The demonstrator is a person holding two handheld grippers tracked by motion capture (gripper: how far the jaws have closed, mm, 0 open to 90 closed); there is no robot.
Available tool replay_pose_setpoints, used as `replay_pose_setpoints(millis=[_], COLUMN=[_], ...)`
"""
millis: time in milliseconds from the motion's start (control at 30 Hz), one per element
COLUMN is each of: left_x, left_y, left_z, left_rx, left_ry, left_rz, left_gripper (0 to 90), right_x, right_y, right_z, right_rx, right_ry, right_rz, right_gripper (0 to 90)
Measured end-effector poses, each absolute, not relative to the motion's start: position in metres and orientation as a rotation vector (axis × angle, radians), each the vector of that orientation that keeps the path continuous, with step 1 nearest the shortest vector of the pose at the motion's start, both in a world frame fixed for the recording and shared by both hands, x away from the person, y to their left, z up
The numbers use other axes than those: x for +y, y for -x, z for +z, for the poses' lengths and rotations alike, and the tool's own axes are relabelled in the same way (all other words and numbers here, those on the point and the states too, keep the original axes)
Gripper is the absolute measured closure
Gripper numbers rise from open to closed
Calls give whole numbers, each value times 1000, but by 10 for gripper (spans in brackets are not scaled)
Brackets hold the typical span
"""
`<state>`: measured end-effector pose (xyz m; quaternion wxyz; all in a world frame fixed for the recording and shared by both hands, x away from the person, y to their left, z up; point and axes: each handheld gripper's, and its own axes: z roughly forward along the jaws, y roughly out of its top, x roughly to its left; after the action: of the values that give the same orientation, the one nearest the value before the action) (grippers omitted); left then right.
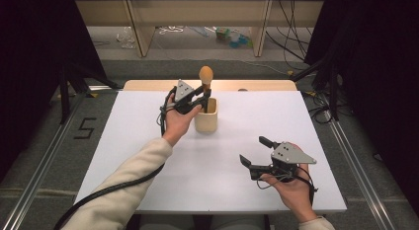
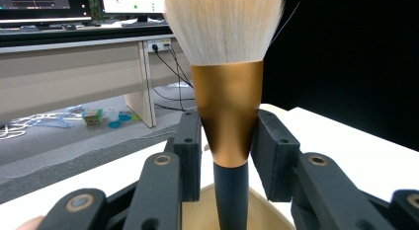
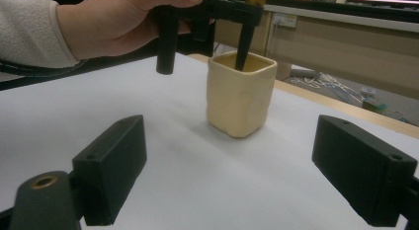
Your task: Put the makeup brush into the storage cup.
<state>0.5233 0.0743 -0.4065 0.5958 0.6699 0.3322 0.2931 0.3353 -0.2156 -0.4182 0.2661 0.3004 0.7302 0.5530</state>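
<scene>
Right now your left gripper (image 1: 204,93) is clamped on the brush (image 1: 206,78), its jaws pinching the copper collar just below the pale bristles. You hold the brush upright, its dark handle reaching down into the cream cup (image 1: 206,116) near the far middle of the white bench (image 1: 148,141). Your right gripper (image 1: 253,152) rests low over the bench, well apart from the cup, jaws spread wide with nothing between them.
</scene>
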Motion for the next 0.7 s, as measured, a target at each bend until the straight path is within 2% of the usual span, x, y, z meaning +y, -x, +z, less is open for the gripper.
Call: replay_pose_setpoints(millis=[700], left_x=[74], left_y=[-525], left_z=[-415], left_rx=[788], left_ry=[-1569], left_rz=[670], left_gripper=[658], right_x=[-216], right_y=[-335], right_z=[-418], right_rx=[1974], right_ry=[-812], right_rz=[1489], right_gripper=[144])
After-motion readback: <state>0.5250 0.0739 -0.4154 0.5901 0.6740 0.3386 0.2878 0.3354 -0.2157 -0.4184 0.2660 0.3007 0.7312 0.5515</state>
